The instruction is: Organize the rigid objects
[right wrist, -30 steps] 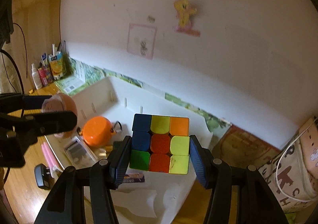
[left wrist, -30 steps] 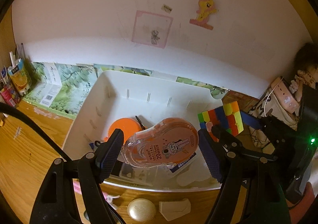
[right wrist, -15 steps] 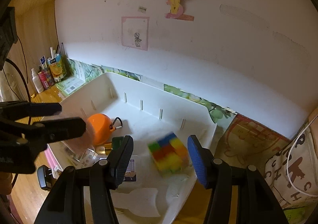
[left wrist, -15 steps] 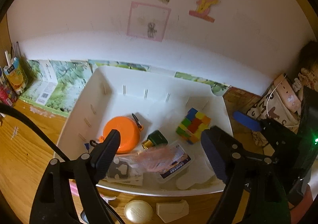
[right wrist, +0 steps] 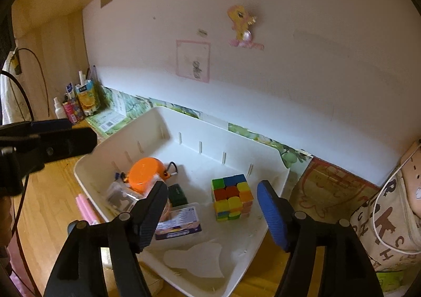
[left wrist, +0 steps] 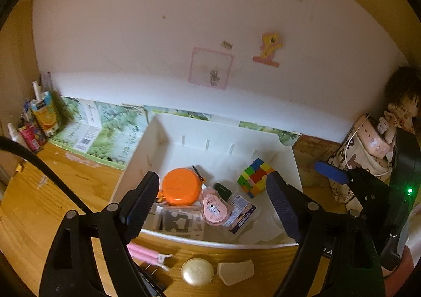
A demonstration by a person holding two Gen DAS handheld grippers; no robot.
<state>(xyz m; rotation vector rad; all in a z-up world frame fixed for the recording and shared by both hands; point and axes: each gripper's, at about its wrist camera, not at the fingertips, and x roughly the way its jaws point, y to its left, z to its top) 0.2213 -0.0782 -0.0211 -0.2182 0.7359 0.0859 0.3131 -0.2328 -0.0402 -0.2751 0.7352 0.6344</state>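
Both tongs hover apart and empty above the bin (left wrist: 294,162), the right tongs (right wrist: 213,214) having just opened. The cube (right wrist: 231,197) and tape (left wrist: 213,208) lie below the left tongs (left wrist: 210,207). Next likely fetching the compact (left wrist: 197,271) nearer.

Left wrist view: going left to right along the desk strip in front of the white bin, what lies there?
pink pens → round gold case → pale angular piece
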